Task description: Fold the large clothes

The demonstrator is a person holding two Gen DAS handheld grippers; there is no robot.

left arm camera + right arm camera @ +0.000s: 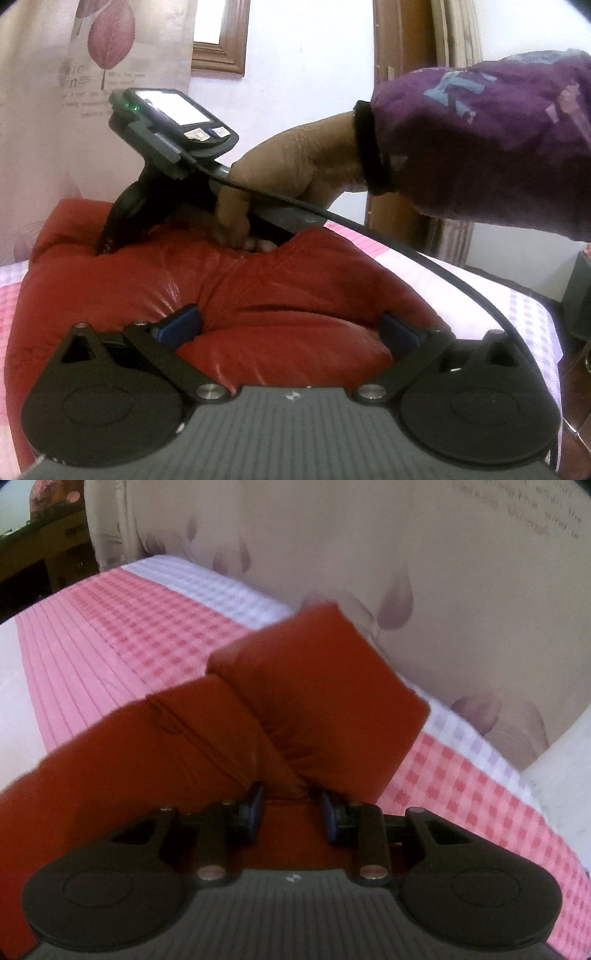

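Red, glossy and puffy, a padded jacket (258, 295) is lying bunched on a pink-and-white checked bedspread (517, 314), filling the middle of the left wrist view. Jaws wide apart, the left gripper (291, 325) is hovering over the jacket's near folds, its blue pads (177, 325) clamping nothing. At twelve o'clock from it, a hand (288, 177) in a purple sleeve (480, 147) is pressing the right gripper (291, 808) down into the jacket. In the right wrist view, blurred, that gripper's narrowly parted jaws are flanking a gathered fold of red fabric; whether they are pinching it cannot be told. A leaf-print curtain (443, 572) is hanging at two o'clock.
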